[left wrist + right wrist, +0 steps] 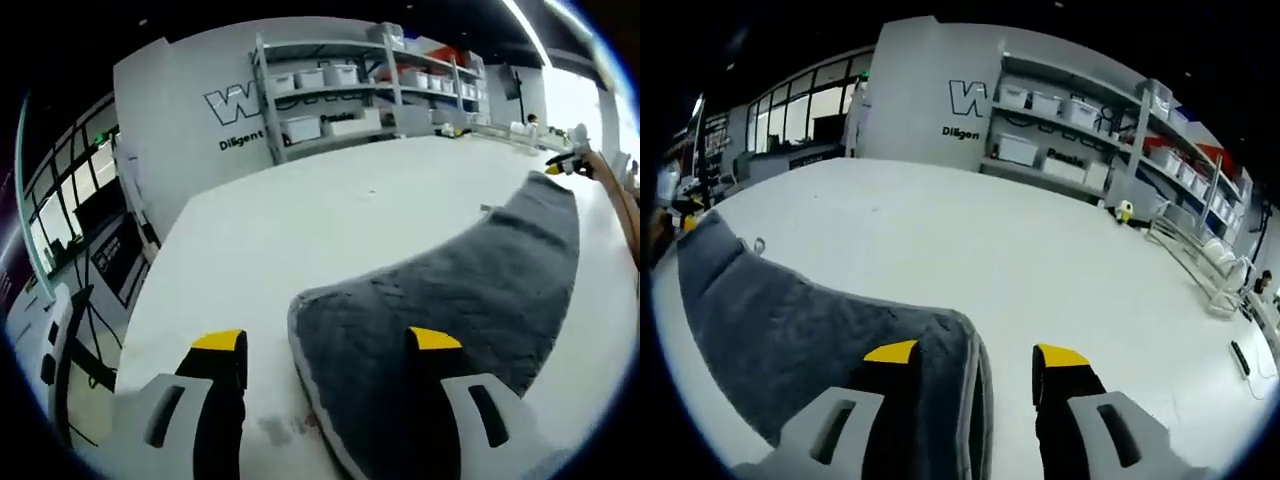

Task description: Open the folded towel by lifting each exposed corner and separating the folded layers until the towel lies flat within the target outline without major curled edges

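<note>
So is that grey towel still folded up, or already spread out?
Still folded: the grey towel shows stacked layers along its near edge on the white table, between the right gripper's open jaws.

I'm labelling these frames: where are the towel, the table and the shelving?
towel (450, 290), left gripper view, middle of its grey pile.
table (970, 250), right gripper view, bare white top.
shelving (360, 90), left gripper view, middle shelf with bins.

A broad white table (300, 230) spreads across the middle of the left gripper view; behind it, in the upper centre, a white wall (180, 100) carries large dark lettering; to its right stands grey metal shelving (370, 85) stacked with white bins; dark-framed windows (70, 180) run down the left edge; a ceiling light strip (525, 30) glows upper right; in the right gripper view, shelving (1090, 130) fills the upper right, windows (800, 115) the upper left.
</note>
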Demonstrator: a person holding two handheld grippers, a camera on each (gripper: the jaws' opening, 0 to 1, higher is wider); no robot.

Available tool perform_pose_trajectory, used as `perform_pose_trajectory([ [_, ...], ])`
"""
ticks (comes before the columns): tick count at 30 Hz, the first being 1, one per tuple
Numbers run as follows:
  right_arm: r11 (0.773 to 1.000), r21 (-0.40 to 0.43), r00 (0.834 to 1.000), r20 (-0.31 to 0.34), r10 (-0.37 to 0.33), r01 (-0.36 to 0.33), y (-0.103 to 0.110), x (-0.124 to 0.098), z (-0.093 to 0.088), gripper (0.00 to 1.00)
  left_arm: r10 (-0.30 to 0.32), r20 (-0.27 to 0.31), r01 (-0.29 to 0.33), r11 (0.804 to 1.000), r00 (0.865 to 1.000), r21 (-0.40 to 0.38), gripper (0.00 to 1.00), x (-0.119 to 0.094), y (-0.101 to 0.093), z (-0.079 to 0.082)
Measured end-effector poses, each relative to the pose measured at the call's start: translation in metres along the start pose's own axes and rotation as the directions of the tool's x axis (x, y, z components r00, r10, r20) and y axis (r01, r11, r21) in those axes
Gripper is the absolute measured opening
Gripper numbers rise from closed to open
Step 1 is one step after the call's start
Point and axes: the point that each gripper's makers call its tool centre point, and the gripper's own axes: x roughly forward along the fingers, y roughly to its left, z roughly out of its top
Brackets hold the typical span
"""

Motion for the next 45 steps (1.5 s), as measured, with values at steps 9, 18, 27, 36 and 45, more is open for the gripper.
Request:
perform_pose_trajectory([
  [9, 0.997, 0.017, 0.996, -0.038, 0.081, -0.081, 0.010, 0.016, -0.008, 0.37, -0.058, -0.054, 0.051, 0.992, 0.997, -0.115, 0.45, 0.027, 0.006, -0.013],
  [18, 0.986, 0.064, 0.981, -0.111, 0.159, -0.153, 0.020, 0.031, -0.021, 0.26, -0.134, -0.075, 0.122, 0.981, 0.988, -0.152, 0.29, 0.041, -0.001, -0.019],
  [27, 0.988, 0.065, 0.983, -0.107, 0.146, -0.140, 0.019, 0.031, -0.025, 0.06, -0.146, -0.066, 0.139, 0.985, 0.987, -0.100, 0.18, 0.042, -0.002, -0.018],
  [36, 0.995, 0.010, 0.988, -0.121, 0.097, -0.096, 0.013, 0.036, -0.027, 0.04, -0.125, -0.064, 0.122, 0.991, 0.990, -0.049, 0.09, 0.042, -0.006, -0.016],
  [45, 0.999, -0.029, 0.995, -0.101, 0.026, -0.029, 0.003, 0.050, -0.018, 0.04, -0.085, -0.083, 0.084, 0.996, 0.993, -0.015, 0.09, 0.051, 0.002, -0.012],
])
